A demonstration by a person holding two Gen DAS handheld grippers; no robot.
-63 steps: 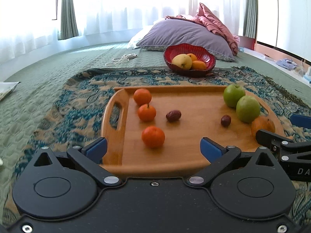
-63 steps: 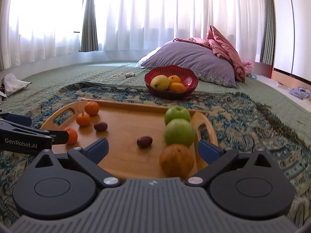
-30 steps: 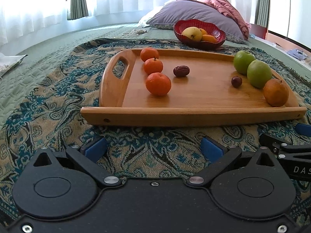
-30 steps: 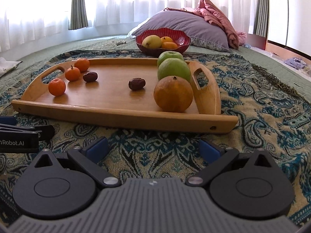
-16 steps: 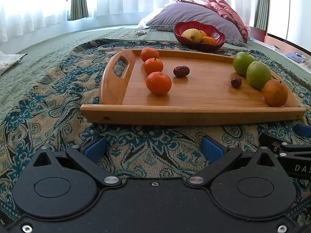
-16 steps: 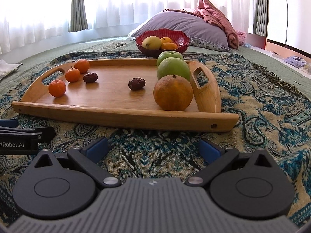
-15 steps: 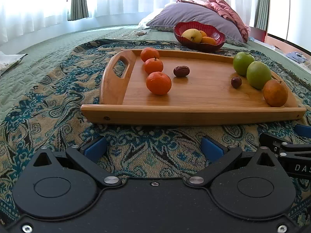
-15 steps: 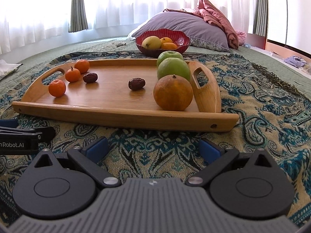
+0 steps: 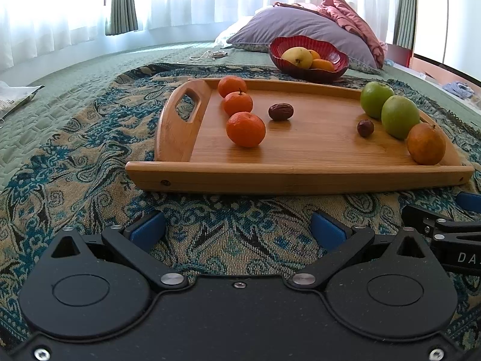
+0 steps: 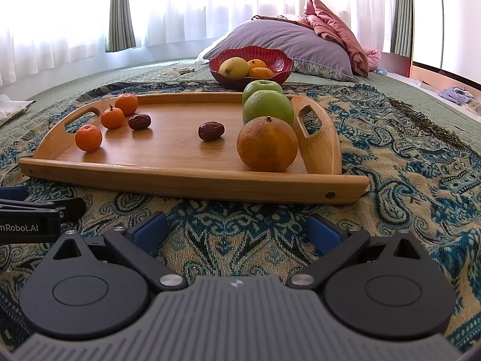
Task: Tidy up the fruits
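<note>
Right wrist view alone shows the right handle cutout of the bamboo tray (image 10: 186, 177), centre frame on a woven paisley rug (image 10: 405, 162). Left gripper (image 9: 239, 230) and right gripper (image 10: 237, 228): jaws apart, empty. Tangerines (image 9: 245, 128), dates (image 9: 280, 111), apples (image 10: 267, 106) lie on the tray.

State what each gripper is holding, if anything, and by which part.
Nothing is held. The left gripper and the right gripper are both open over the rug, short of the tray.
</note>
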